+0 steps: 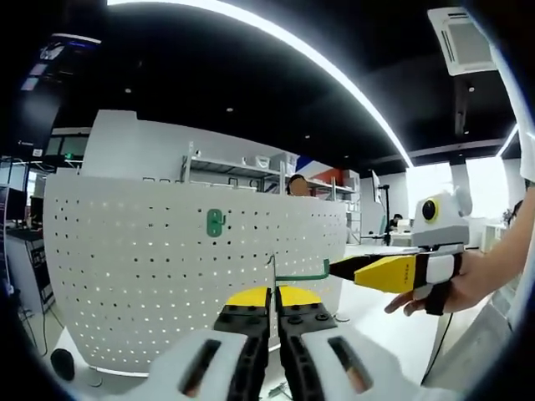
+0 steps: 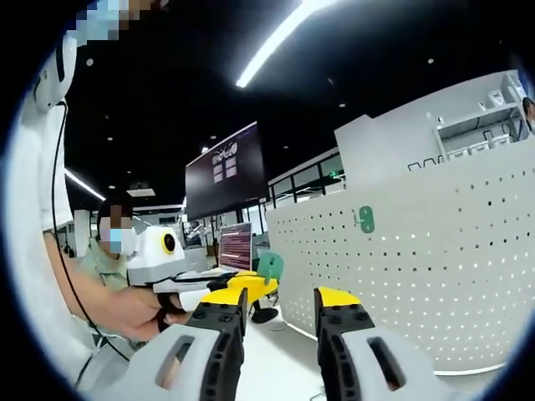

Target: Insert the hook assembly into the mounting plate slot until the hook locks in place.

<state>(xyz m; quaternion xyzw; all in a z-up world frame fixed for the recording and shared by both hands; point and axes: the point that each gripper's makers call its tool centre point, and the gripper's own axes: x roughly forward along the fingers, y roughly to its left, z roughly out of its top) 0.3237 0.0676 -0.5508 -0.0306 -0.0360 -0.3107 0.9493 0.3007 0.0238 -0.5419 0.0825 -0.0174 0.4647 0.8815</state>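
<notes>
White pegboard (image 1: 134, 251) standing upright, green hook (image 1: 216, 222) sitting mounted on it. Left gripper (image 1: 273, 313) clamping thin green hook rod (image 1: 303, 274) (jaws nearly touching). Right gripper (image 2: 280, 311) hanging open, holding nothing, facing pegboard; person's hand (image 1: 456, 284) gripping its handle.

Green hook (image 1: 301, 273) level before upright white pegboard (image 1: 150, 276), green clip (image 1: 216, 222) mounted.

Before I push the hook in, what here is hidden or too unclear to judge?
- Left gripper view: the green hook's gripped end sits inside the shut left gripper.
- Same view: its far tip meets the right gripper; contact unclear.
- Pegboard: its base is cut off by the left gripper's body.
- Green piece on the pegboard: too small for detail.
</notes>
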